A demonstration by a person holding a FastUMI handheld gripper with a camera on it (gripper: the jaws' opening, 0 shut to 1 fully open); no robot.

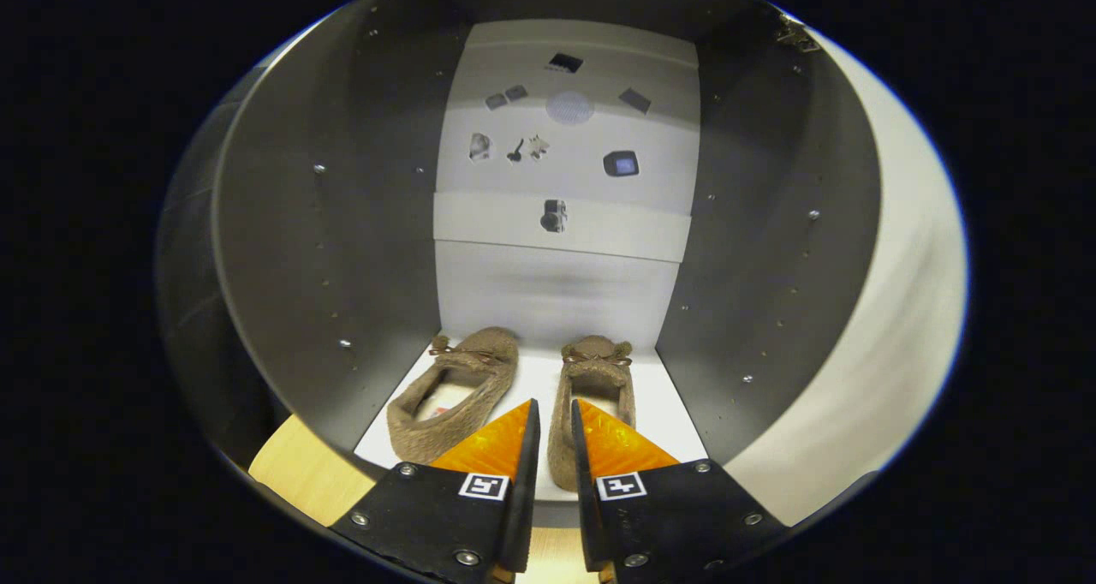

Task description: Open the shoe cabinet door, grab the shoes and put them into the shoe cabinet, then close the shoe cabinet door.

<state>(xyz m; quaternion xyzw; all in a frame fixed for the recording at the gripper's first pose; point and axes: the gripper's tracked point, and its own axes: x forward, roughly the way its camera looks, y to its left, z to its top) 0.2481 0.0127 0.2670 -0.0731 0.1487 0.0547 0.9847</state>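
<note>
A strip of light wood [308,477] shows at the near left, just outside the shoe cabinet [342,224], whose dark left side wall is dotted with small metal pins and screw heads. Inside, on the cabinet's white floor [672,404], two fuzzy brown slippers sit side by side with their toes toward the pale back panel [556,284]. The left slipper [445,400] lies at a slight angle, heel swung toward the left wall, a small bow on its front and its light lining visible through the opening. The tongs [555,413] point into the cabinet with their two fingers drawn nearly together, a narrow gap left between the tips; the inner rim of the right slipper [595,387] shows in that gap, but whether both fingers press on it cannot be told. That right slipper stands straighter, also with a bow at the front, and its heel reaches the front edge of the floor just by the right finger. Higher up, the back panel carries several small dark and grey marks and a round dotted patch [569,107]. The dark right side wall [771,224] has the same pins, and beyond it a broad pale surface [899,310] curves away, blurred.
</note>
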